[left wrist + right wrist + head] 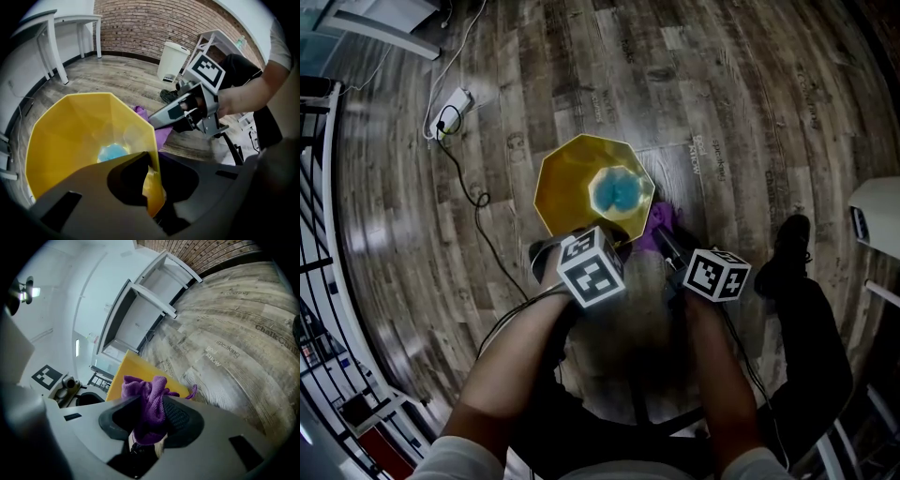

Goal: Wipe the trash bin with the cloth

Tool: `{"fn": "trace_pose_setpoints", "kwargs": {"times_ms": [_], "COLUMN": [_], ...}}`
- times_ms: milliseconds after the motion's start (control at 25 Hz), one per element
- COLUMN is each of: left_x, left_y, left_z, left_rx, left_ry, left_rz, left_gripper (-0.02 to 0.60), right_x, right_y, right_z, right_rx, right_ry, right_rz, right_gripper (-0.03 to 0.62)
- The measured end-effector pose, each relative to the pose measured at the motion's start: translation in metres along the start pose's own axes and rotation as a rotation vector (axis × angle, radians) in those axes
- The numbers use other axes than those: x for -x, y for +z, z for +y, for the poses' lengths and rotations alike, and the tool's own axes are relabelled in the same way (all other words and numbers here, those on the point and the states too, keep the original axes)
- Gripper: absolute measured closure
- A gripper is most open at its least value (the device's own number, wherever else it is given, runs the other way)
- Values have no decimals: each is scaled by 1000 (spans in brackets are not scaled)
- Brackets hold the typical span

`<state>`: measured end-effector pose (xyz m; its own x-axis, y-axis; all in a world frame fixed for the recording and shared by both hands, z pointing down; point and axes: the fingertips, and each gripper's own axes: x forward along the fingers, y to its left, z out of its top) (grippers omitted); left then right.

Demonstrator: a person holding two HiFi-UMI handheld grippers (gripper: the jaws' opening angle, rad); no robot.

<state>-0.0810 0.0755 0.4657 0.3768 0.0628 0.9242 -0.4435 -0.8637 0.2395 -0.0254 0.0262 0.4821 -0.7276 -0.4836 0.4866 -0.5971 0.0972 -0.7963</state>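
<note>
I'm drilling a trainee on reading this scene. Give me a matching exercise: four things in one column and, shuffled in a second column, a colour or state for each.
Column 1:
1. trash bin
2. cloth
3. left gripper
4. right gripper

Column 2:
A. purple
B. closed on the bin's rim
C. yellow
D. closed on the cloth

Pairs: 1-C; 2-A; 3-B; 4-D

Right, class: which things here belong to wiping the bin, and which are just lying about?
Job: yellow trash bin, held at its rim by the left gripper; purple cloth in the right gripper.
Lying about: white lidded bin, power strip, white desks.
</note>
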Motion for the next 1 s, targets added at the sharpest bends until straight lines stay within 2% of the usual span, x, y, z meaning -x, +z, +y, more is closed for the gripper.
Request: {"fn": "trace_pose_setpoints", "kwargs": {"times_ms": [520, 1000], "left_x": [3, 2], "left_y": [16, 14], "left_z": [4, 2], "left_rx": [42, 61], "left_ry": [8, -2], "left_rz": [-46, -55], "left_gripper": [540, 540], "right_x": [-38, -75], "right_y": [-24, -52], "right_z": [-61, -107], "right_rx": [5, 26], "right_ry": [-114, -209], "right_rz": [98, 224], "right_gripper": [450, 450]}}
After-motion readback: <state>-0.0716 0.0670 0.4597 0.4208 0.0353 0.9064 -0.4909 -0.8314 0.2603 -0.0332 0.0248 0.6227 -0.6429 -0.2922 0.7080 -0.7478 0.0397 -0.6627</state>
